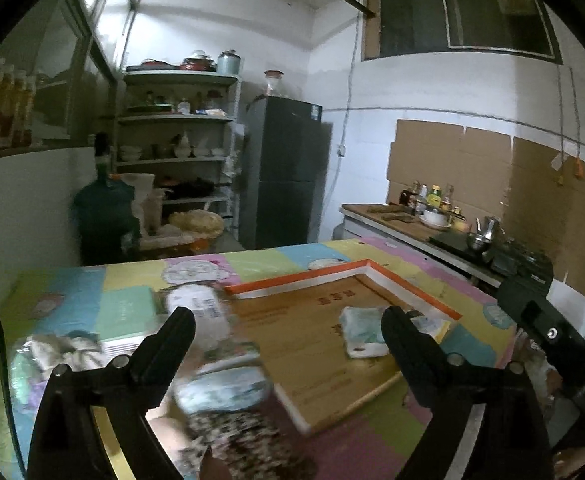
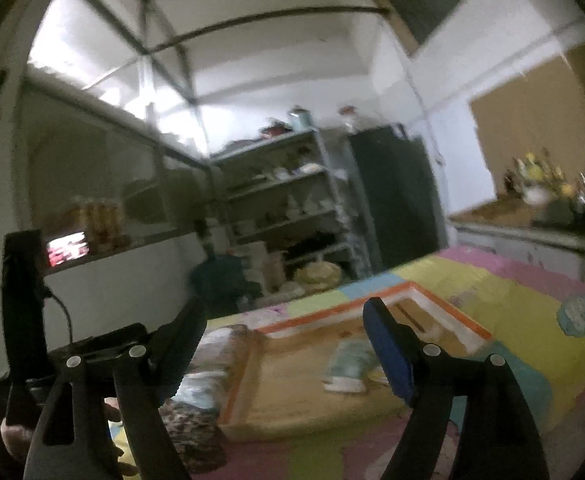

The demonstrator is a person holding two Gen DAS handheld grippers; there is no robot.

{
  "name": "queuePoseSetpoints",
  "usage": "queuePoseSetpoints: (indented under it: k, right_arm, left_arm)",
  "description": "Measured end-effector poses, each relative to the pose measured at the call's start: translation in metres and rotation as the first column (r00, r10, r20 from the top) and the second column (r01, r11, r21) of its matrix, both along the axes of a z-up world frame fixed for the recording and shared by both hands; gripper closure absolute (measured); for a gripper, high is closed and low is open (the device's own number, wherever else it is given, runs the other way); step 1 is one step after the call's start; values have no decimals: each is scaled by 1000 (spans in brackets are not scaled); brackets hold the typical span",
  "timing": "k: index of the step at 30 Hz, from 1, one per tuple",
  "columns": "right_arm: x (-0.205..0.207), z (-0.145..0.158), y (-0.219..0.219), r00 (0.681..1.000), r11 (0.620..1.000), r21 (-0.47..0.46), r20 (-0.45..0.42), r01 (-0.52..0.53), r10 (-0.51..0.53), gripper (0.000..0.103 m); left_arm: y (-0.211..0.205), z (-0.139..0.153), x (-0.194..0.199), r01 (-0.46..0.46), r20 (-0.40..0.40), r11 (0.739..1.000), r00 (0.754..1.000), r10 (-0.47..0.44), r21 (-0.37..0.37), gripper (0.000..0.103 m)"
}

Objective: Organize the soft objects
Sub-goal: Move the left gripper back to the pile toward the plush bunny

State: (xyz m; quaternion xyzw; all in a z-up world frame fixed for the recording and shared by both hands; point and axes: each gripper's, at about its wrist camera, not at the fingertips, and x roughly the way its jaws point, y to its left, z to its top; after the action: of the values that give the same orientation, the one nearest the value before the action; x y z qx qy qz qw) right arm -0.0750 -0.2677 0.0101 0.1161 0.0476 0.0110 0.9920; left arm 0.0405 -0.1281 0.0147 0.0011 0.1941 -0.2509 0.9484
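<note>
Soft packs (image 1: 362, 332): pale green/white, crinkly, flat in box (image 1: 304, 344); both jaws wide, empty.

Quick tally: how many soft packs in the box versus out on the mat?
In the box: 1, pale green pack
On the mat: 3, labelled white pack, blue-white pack, clear-wrapped pack
Total: 4, as far as the blur shows

pale soft packet (image 1: 362, 332) flat in cardboard tray (image 1: 292, 320)
</note>
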Motion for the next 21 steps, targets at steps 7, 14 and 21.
queuePoseSetpoints:
  k: [7,14,21]
  right_arm:
    - [5,10,54,1000,993,-115,8,-5,6,22]
    - [25,4,90,996,992,-105,-67,-73,66,22]
    - [40,-1,112,988,989,-96,-116,-114,102,22]
  left_arm:
    - [43,-6,-6,-122,-16,992,992,123,20,8]
    - [106,-15,-14,-206,-36,976,978,203,-71,8]
    - [144,-27,-19,-268,-39,960,963,266,-83,9]
